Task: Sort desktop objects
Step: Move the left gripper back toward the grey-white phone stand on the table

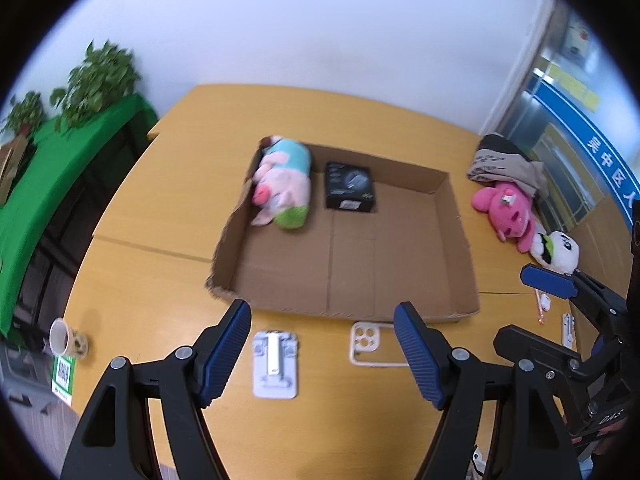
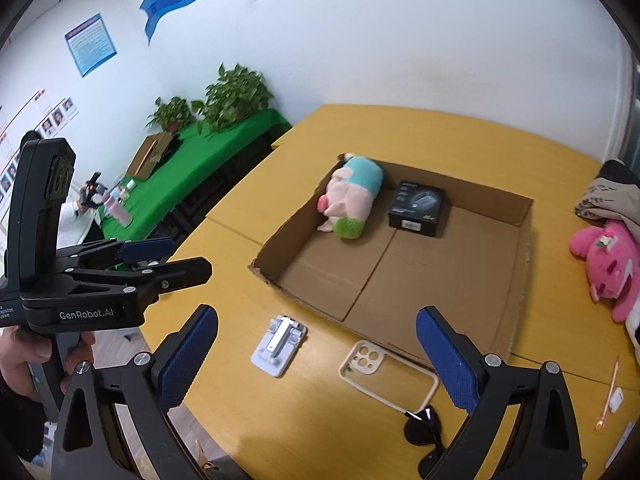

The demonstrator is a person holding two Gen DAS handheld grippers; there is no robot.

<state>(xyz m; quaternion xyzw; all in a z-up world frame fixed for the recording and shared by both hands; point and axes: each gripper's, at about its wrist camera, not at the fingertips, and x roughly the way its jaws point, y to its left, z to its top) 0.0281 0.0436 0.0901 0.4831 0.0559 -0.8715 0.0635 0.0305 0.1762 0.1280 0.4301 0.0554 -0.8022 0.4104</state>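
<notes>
Left wrist view: the left hand-held gripper [image 1: 322,320] hangs spread and empty over the yellow tabletop [image 1: 160,300], above a white folding phone stand [image 1: 275,364]; its right finger hides part of a cream phone case [image 1: 370,344].

Right wrist view: the right hand-held gripper [image 2: 316,334], spread and empty, faces the shallow brown cardboard box [image 2: 400,264]; black sunglasses [image 2: 420,428] are partly cut off behind its finger.

Even, bright indoor light fills both my views, with soft shadows. The fisheye bends the table [image 1: 168,184] edges and blackens corners; the plants [image 1: 100,80] look smeared with blur.
</notes>
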